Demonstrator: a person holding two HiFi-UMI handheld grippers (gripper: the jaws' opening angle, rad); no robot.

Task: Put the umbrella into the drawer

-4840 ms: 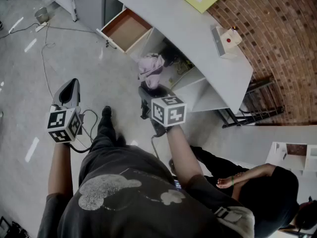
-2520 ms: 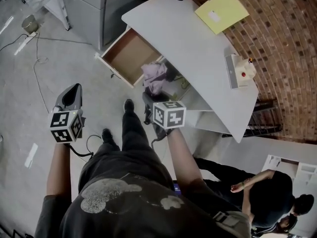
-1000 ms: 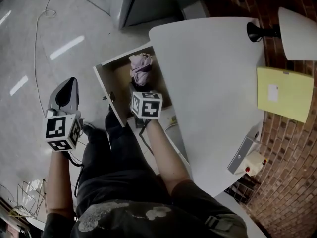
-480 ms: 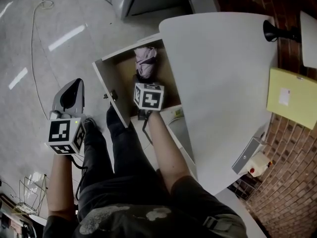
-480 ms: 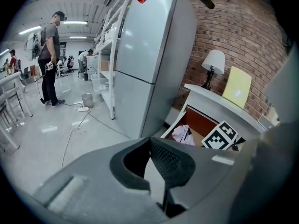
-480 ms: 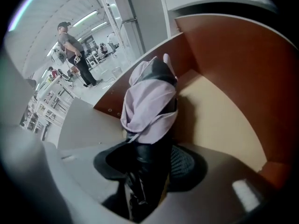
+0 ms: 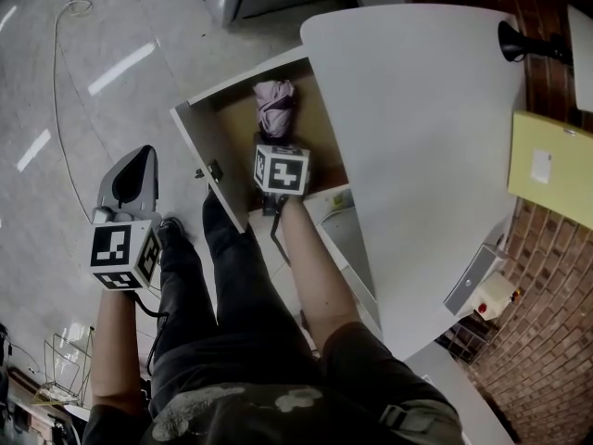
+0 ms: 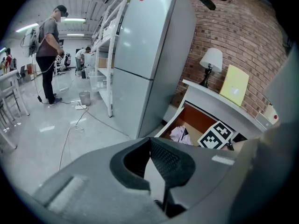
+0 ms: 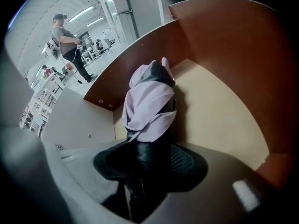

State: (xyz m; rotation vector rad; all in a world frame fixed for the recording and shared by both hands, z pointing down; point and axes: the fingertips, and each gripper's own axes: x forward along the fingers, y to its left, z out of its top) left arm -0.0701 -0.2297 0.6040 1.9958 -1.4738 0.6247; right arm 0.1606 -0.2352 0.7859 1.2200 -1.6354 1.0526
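Pointing steeply down into the drawer (image 7: 199,146), right gripper (image 9: 148,169), jaws gripping umbrella (image 9: 149,101); left gripper (image 8: 161,181) aside, jaws together.

Grey left gripper (image 7: 139,156), dark printed T-shirt (image 7: 232,415)

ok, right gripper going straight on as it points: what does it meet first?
The right gripper points into the open wooden drawer; the folded lilac umbrella it grips would probably meet the tan drawer floor first. Depth unclear.
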